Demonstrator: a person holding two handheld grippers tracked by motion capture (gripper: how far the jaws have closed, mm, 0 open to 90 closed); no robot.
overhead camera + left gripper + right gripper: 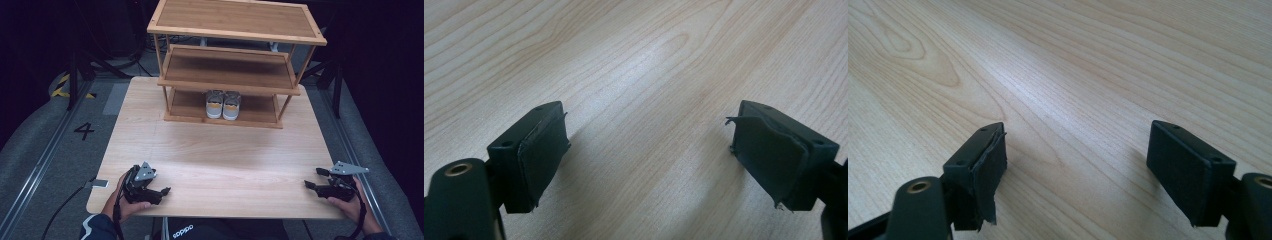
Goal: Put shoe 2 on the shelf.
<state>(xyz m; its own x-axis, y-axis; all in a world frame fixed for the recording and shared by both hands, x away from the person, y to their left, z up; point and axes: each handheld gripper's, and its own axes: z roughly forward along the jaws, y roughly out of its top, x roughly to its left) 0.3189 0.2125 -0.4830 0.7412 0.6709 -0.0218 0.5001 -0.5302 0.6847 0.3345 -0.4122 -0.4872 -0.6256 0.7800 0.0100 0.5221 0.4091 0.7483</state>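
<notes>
My left tongs point(161, 191) rest low at the near left edge of the bench point(215, 150), jaws spread wide with only bare wood between them. My right tongs point(314, 178) sit at the near right corner, jaws also apart and empty. The pair of shoes point(223, 104) stands on the bottom tier of the wooden rack point(235, 30) at the far edge, well apart from both. Open wood lies between.

A pair of grey sneakers point(223, 104) with yellow-orange heel patches stands upright, side by side and touching, on the bottom tier of a wooden three-tier rack point(235, 30) at the far end of the bench point(215, 155), heels facing the near edge.
</notes>
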